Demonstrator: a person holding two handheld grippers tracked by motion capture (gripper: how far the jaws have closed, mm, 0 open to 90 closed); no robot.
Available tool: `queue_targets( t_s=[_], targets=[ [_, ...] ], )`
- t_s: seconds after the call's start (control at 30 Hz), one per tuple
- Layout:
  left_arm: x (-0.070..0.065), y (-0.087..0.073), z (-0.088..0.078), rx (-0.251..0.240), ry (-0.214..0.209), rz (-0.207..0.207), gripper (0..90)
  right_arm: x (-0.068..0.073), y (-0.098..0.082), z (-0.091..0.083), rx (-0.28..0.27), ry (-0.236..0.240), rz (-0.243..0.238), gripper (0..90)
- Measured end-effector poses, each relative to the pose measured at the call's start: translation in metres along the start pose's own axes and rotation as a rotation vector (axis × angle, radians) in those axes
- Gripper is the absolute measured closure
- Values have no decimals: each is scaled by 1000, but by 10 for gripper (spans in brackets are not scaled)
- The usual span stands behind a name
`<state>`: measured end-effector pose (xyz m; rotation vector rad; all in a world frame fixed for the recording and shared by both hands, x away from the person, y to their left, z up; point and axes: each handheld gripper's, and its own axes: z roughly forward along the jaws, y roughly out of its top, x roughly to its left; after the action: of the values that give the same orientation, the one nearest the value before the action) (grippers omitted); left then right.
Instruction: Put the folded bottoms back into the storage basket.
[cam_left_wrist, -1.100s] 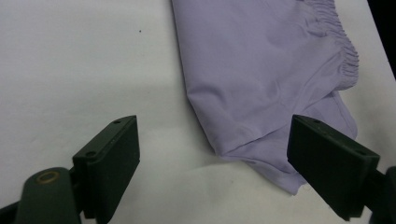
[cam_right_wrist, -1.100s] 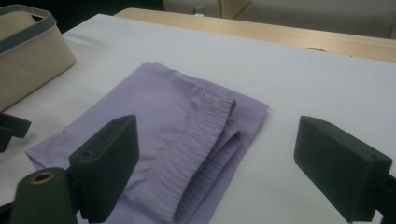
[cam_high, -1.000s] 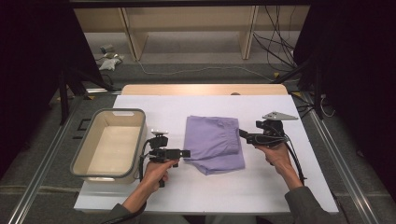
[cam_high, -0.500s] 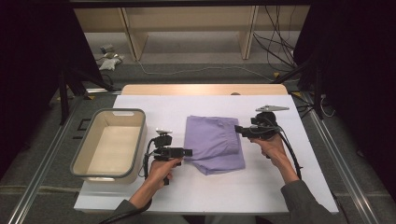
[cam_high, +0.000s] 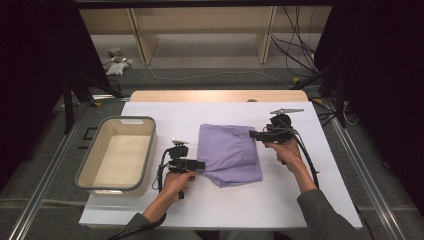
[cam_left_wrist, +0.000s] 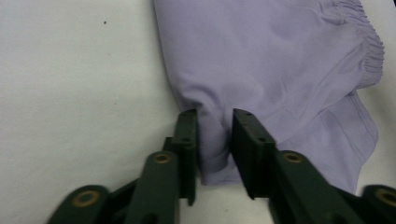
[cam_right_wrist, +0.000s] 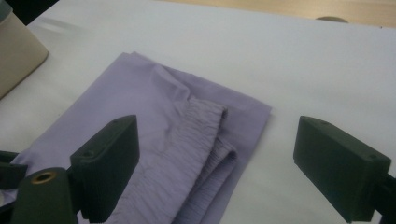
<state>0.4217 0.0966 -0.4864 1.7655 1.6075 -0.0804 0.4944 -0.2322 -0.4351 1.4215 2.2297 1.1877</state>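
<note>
Hand-held gripper work first: with my left hand I am holding the left hand-held gripper (cam_high: 200, 164) low at the near left edge of the folded purple garment (cam_high: 229, 153), and its jaws are pinching a small fold of that cloth between them, as the left gripper view shows, where the fabric is bunching up in the narrow gap between the two black jaws. With my right hand I am holding the right hand-held gripper (cam_high: 254, 134) at the far right edge of the garment, by its gathered elastic band (cam_right_wrist: 196, 140); its jaws are standing wide apart, one over the cloth and the other over the bare white worktop (cam_high: 280, 200) just beside it, and nothing is sitting between them. I am seeing the garment lying flat near the middle of the worktop, folded over with the elastic edge turned toward my right side and a lower layer sticking out at the near right corner. I am also seeing a beige bin (cam_high: 119, 155) with a grey rim standing to the left of my left hand, near the garment but apart from it. My left hand (cam_high: 175, 182) and right hand (cam_high: 286, 151) are both reaching in from the near edge of the worktop.
</note>
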Motion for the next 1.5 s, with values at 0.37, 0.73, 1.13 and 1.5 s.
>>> queue_targets(
  t_s=[0.37, 0.73, 1.13, 1.5],
  targets=[
    [-6, 0, -5, -19, -20, 29, 862, -2, 20, 28, 143, -20, 12, 152],
    [-6, 1, -7, -26, -22, 27, 863, -6, 20, 56, 235, -54, 27, 154],
    [-6, 1, -7, -32, -31, 27, 858, -10, 18, 73, 297, -60, 58, 178],
    [-7, 1, -8, -48, -39, 35, 848, -3, 20, 76, 312, -57, 58, 420]
  ],
)
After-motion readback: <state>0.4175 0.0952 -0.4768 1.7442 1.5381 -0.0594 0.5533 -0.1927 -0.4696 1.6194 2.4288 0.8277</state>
